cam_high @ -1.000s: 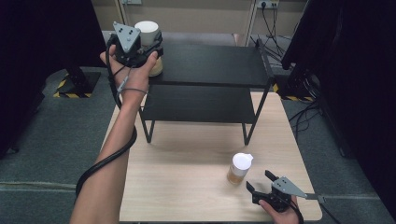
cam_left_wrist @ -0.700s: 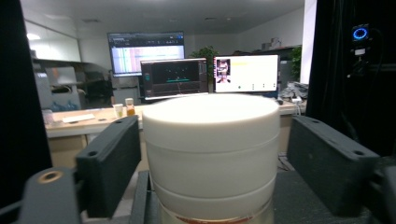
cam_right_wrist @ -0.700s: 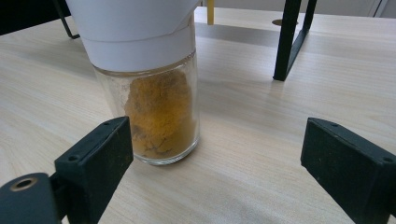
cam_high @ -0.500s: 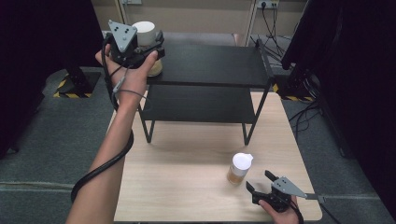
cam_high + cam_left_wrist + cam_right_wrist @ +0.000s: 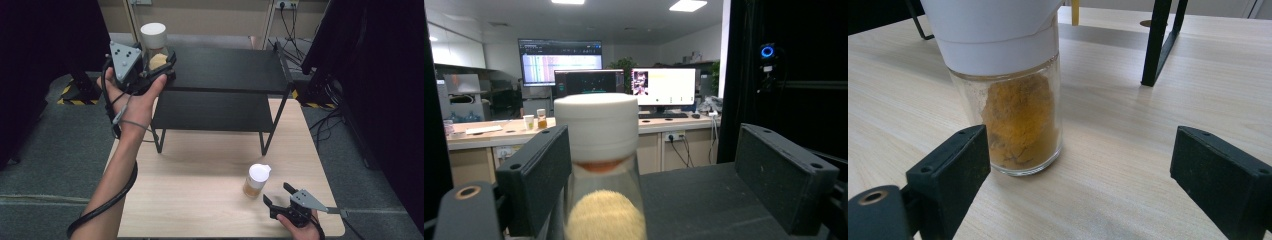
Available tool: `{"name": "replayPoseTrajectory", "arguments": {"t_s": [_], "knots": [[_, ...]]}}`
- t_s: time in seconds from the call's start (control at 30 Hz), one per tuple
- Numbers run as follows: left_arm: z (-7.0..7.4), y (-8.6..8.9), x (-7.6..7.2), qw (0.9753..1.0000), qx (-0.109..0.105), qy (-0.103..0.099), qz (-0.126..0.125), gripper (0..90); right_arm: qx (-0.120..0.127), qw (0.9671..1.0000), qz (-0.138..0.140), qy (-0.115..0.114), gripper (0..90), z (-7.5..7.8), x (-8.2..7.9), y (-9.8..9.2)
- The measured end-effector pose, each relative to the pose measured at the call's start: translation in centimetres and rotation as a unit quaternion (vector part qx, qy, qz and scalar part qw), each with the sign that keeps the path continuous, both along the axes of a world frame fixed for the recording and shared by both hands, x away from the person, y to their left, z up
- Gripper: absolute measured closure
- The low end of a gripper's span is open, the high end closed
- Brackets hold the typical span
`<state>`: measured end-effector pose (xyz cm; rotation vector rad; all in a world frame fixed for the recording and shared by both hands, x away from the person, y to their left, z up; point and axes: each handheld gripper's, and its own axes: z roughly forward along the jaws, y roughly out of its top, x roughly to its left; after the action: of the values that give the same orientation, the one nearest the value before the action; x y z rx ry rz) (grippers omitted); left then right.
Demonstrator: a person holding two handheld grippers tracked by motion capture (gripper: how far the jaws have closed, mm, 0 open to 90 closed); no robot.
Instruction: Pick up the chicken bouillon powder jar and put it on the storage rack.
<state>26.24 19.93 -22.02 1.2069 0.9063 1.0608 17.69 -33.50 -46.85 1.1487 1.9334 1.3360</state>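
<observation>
- Change: the left tool [image 5: 159,64] has shifted slightly toward 1 o'clock along the shelf [image 5: 230,70] top; its jaws stand wide, the white-capped jar [image 5: 153,46] between them, apparently ungripped.
- Meaning: the jar looks placed at the shelf's 10 o'clock corner; release seems underway.
- Right tool [image 5: 279,196], jaws wide, rests on the counter [image 5: 200,200] facing the second jar [image 5: 256,180] at 11 o'clock.
- Hidden: the first jar's base and any jaw contact; cannot confirm.

A two-tier shelf [image 5: 225,70] stood on the far half of the table [image 5: 190,200]. One jar [image 5: 154,47] sat at the top tier's far left corner. A second jar [image 5: 256,180] stood on the table near its front right corner, before the shelf.
</observation>
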Motion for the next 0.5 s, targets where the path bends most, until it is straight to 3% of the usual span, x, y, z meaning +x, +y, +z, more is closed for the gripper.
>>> {"name": "replayPoseTrajectory", "arguments": {"t_s": [0.1,0.5], "knots": [[-1.1,0.2,-1.0,0.9999,-0.005,-0.006,-0.012,14.5,0.000,1.0000,-0.001,0.001,9.4,0.0,0.0,0.0],[-5.2,0.8,-3.5,0.9994,0.012,-0.005,-0.031,14.4,0.002,1.0000,-0.001,0.001,9.3,0.0,0.0,0.0]]}}
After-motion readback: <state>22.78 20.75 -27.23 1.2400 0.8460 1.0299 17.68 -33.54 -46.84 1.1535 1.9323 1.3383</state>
